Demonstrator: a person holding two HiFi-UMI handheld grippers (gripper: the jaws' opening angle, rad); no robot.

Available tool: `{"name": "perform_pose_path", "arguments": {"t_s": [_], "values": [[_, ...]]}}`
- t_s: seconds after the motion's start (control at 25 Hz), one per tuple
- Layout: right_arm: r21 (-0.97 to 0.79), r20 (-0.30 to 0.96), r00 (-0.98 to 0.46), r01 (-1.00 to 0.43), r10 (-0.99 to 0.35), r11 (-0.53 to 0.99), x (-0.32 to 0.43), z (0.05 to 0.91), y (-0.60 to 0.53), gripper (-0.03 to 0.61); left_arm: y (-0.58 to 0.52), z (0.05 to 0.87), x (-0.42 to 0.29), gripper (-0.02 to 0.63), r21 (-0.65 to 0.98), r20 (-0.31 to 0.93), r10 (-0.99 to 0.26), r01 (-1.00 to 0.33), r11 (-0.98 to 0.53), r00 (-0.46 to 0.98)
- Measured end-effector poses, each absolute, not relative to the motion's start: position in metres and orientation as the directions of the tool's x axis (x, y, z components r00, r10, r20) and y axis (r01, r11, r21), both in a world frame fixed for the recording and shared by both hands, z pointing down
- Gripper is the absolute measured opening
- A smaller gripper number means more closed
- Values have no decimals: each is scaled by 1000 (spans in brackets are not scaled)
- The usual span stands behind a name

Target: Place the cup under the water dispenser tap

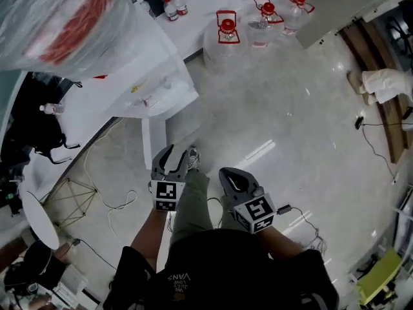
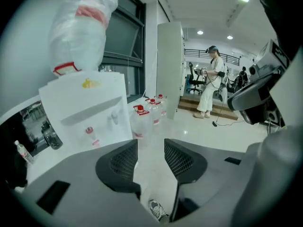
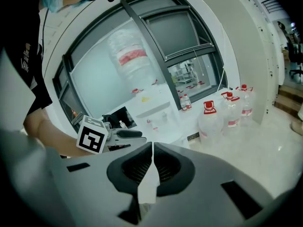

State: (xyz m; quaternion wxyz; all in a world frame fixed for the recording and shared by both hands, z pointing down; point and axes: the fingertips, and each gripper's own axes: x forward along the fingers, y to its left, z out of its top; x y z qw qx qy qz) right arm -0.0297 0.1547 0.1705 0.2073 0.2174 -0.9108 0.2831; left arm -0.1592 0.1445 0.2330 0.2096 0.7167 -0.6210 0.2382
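At the far left stands the white water dispenser (image 1: 155, 92) with a plastic-wrapped bottle (image 1: 58, 18) upended on top. In the left gripper view its two taps (image 2: 89, 132) sit in a shallow recess, and nothing stands under them. No view shows the cup, so I judge the task barely begun: the cup has yet to be found, picked up and set in that recess. On the floor near the dispenser's left side lie a wire-frame stand (image 1: 68, 199) and a loose white cable (image 1: 119, 205), both things to step around. The left gripper (image 1: 169, 163) hangs low in front of the person, just right of the dispenser's base. Its jaws are parted with nothing between them, and only bare floor and a shoe (image 2: 157, 209) show through the gap. The right gripper (image 1: 233, 181) is just beside it, pointing the same way. In its own view the jaw tips meet and no object is clamped, and what the pale sliver behind the tips is I cannot tell. The dispenser's near corner and front edge jut toward the left gripper, so an approach to the taps calls for swinging left around that corner. Farther off, toward the right, a cluster of red-capped water jugs (image 1: 222, 34) stands against a white ledge. To the right the glossy floor (image 1: 303, 128) is wide and open, crossed only by a thin black cable (image 1: 374, 141) at its far right.
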Motion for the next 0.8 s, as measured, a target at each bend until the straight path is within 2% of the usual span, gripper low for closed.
{"name": "perform_pose_path", "arguments": {"t_s": [0.32,0.56,0.8], "values": [[-479,508,-795,-581,-333,658,-46,268,96,44,82,386,-170,196,-50,741,-658,-966,-255,136],[-465,418,-827,-550,-376,694,-63,341,44,44,38,508,-171,204,-94,776,-617,-943,-319,131],[-536,444,-791,-611,-421,583,-55,423,35,44,19,609,-194,209,-153,809,-584,-931,-331,75]]}}
